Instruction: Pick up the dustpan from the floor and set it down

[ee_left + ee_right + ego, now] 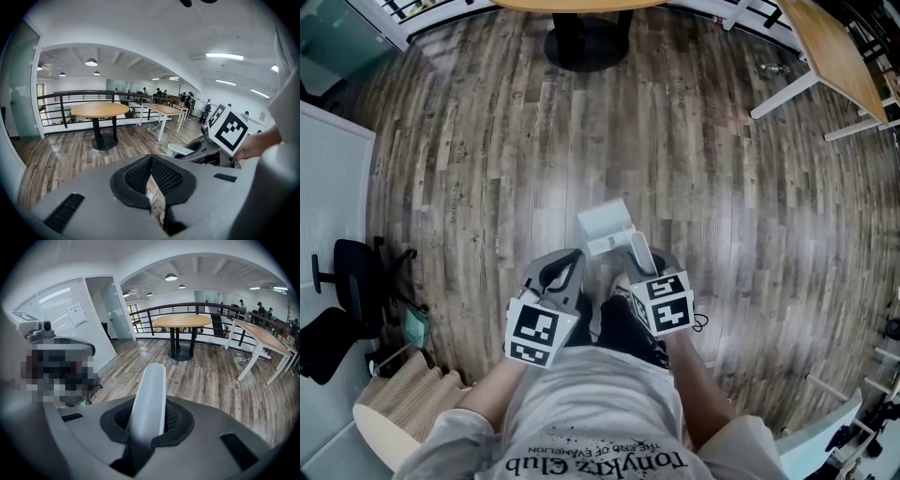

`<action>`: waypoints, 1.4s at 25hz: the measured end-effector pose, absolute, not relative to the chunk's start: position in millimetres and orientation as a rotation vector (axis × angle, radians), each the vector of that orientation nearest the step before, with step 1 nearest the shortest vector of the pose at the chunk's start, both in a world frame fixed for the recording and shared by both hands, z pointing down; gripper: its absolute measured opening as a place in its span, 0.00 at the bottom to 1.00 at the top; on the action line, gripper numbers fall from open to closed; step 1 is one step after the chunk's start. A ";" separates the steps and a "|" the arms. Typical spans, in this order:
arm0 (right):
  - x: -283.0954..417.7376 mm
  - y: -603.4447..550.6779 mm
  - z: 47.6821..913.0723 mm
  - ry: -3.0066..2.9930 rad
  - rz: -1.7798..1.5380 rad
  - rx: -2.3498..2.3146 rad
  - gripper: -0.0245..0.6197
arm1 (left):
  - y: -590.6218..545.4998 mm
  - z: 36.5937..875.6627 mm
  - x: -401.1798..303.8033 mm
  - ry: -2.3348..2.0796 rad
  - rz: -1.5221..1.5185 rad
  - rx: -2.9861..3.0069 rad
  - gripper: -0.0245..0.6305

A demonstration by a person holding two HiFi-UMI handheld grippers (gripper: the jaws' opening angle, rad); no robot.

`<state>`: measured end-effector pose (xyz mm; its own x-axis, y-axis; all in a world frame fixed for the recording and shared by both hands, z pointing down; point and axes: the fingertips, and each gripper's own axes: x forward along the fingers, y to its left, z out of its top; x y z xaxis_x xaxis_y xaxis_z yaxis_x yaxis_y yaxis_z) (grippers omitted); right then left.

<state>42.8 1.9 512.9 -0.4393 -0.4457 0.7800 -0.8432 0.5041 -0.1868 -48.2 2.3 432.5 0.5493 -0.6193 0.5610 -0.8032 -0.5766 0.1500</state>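
Dustpan (606, 228), 12 o'clock: handle is clamped by right gripper (147, 423); left gripper (150, 174) closed, empty. Lowering to floor (487, 169) is required.

An open-plan office is indicated. A wood-plank floor (487, 141) is laid throughout. A round pedestal table (182, 320) and long desks (161, 109) on white legs are set beside a black railing (70, 94). A glazed partition with blinds (65, 305) and a glass door (112, 305) are noted at one side. A black swivel chair (347, 281) is recorded by the wall. Ceiling lights (91, 62) are fitted overhead, and people (187, 98) are observed at the far desks.
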 end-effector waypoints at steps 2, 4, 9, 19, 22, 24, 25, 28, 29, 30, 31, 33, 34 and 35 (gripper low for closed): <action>43.5 -0.8 518.3 -2.069 0.761 1.055 0.16 | 0.5 434.3 -47.2 -1.157 0.644 2.401 0.07; 44.9 -3.2 524.1 -2.066 0.767 1.062 0.16 | -1.1 436.2 -46.5 -1.152 0.642 2.402 0.07; 44.8 -6.1 539.9 -2.059 0.775 1.077 0.16 | -1.4 445.3 -52.6 -1.154 0.653 2.392 0.07; 46.8 -23.2 571.5 -2.039 0.793 1.092 0.16 | -11.5 462.8 -60.8 -1.172 0.661 2.361 0.07; 46.7 -27.2 578.6 -2.033 0.797 1.093 0.16 | -14.2 465.3 -60.2 -1.167 0.658 2.356 0.07; 45.6 -28.7 583.1 -2.028 0.800 1.094 0.16 | -14.5 466.3 -59.8 -1.163 0.656 2.354 0.07; 45.1 -29.4 585.6 -2.026 0.801 1.094 0.16 | -14.2 467.3 -59.6 -1.161 0.655 2.352 0.07; 44.2 -32.2 593.3 -2.021 0.806 1.098 0.16 | -13.3 472.1 -59.4 -1.158 0.660 2.344 0.07; 44.0 -34.0 595.7 -2.020 0.808 1.101 0.16 | -13.5 473.7 -59.7 -1.157 0.664 2.342 0.07; 43.8 -35.9 597.8 -2.018 0.812 1.104 0.16 | -13.8 475.2 -60.0 -1.156 0.669 2.340 0.07; 43.5 -37.6 599.6 -2.017 0.815 1.108 0.16 | -13.9 476.6 -60.6 -1.156 0.673 2.338 0.07; 42.7 -39.5 602.2 -2.015 0.822 1.115 0.16 | -13.3 478.9 -61.7 -1.154 0.677 2.334 0.07; 42.4 -40.0 603.4 -2.014 0.823 1.117 0.16 | -13.0 480.0 -62.1 -1.153 0.678 2.332 0.07; 42.1 -40.5 604.7 -2.014 0.823 1.118 0.16 | -12.8 480.8 -62.3 -1.152 0.679 2.330 0.07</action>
